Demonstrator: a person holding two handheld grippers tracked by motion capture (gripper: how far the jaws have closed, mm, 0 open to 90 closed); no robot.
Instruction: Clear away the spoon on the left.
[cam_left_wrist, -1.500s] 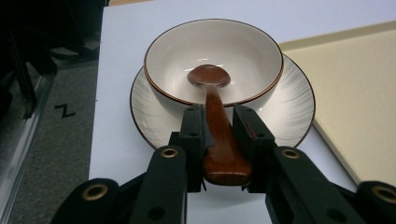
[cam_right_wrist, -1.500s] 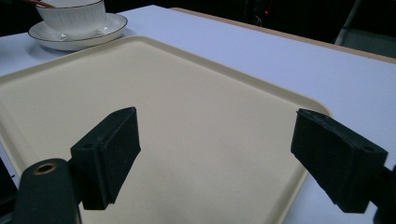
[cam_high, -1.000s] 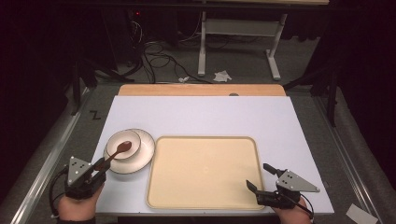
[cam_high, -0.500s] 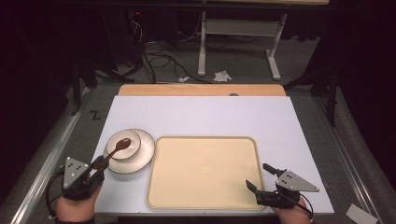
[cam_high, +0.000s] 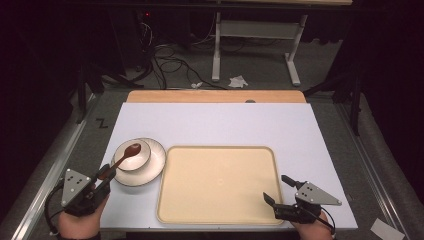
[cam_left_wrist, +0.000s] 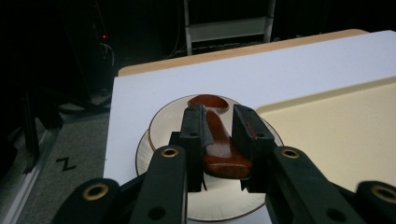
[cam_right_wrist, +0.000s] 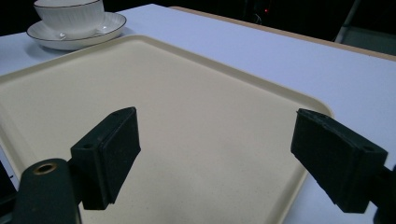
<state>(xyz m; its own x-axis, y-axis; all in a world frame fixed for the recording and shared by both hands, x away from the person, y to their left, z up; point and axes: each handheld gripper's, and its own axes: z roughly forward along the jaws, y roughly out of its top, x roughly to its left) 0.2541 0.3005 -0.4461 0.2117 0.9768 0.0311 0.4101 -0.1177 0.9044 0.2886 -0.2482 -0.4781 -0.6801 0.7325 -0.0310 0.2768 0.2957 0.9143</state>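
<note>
left gripper (cam_high: 102, 176): i have it clenched on the handle of the brown wooden spoon (cam_high: 126, 154), at the near-left corner of the white table (cam_high: 215, 125); the left gripper view shows both pads pressed against the handle's sides.
spoon: its head lies over the small white bowl (cam_high: 133, 155), the shaft slanting down and back to my jaws.
bowl and saucer: the bowl sits on a gold-rimmed saucer (cam_high: 150, 170), just left of the empty beige tray (cam_high: 220, 182).
right gripper (cam_high: 280, 192): released, jaws wide apart and holding nothing, poised at the tray's near-right corner.
risk, tipping: if i lift at a slant, i judge the spoon head could catch the bowl's rim and drag or topple it off the saucer.
risk, slipping: the handle looks smooth and glossy; a grip this far back may let the spoon pivot or slide out.
risk, collision: swinging right too low could knock the tray's raised edge.
</note>
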